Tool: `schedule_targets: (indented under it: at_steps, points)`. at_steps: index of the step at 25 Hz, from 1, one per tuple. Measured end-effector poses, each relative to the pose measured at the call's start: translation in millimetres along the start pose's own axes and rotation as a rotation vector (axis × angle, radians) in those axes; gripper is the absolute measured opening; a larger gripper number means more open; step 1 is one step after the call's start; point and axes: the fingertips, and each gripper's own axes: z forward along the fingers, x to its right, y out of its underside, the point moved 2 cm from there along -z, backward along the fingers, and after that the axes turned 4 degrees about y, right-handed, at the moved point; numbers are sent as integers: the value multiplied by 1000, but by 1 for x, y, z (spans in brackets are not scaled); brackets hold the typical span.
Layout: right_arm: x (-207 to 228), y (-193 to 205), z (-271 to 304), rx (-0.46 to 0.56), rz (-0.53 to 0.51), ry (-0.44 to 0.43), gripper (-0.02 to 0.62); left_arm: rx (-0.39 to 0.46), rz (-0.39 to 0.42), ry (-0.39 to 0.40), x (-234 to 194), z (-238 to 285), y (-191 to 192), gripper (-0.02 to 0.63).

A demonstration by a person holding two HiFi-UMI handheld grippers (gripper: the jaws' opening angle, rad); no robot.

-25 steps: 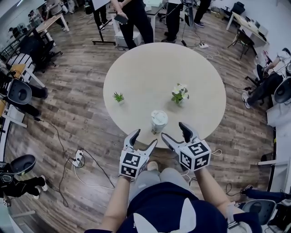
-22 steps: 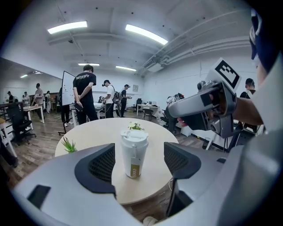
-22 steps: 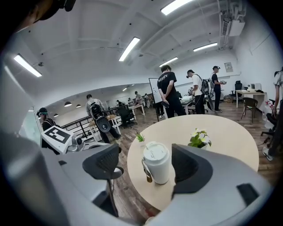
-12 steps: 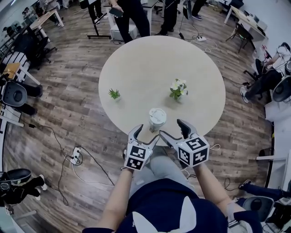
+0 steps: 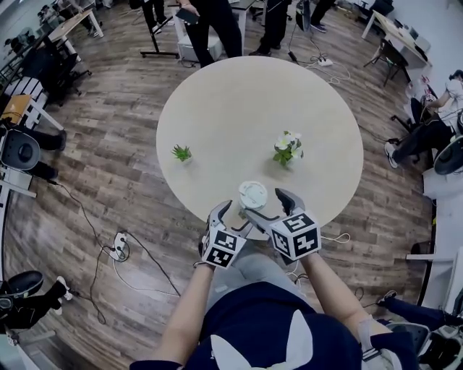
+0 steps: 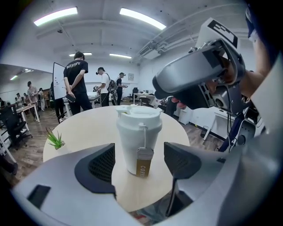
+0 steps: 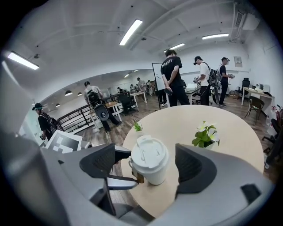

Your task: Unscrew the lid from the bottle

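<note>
Round pale table (image 5: 239, 101) on a wood floor (image 5: 108, 181), a few people (image 5: 210, 22) standing at its far side. Operator (image 5: 260, 325) is at the near edge with both grippers pushed in over the rim, side by side and angled down. Left gripper (image 5: 233, 218) – jaws wide apart, pads either side of the bottle's body with clear gaps, no contact. Right gripper (image 5: 269, 204) – jaws have just been opening further; the bottle's top sits between the pads with air on both sides, no grip. Bottle (image 5: 252, 194) is white and upright on the table, close to the near edge, right in front of the two grippers. In the right gripper view one of the left gripper's fingers (image 7: 123, 153) is just beside the bottle wall; can't tell if it touches. Flowering plant (image 5: 288, 147) is beyond the bottle to the right, small green plant (image 5: 181, 152) well off to the left. Lid (image 7: 149, 152) is white and on the bottle. Brown tag (image 6: 142, 161) hangs on a string down the bottle's side
</note>
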Motion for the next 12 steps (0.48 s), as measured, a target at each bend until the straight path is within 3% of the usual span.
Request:
schedule_targets:
  at_steps: [12]
  points:
    - [0,7,58,-151,-61,17,431,-68,42,36,-12,24,12,330]
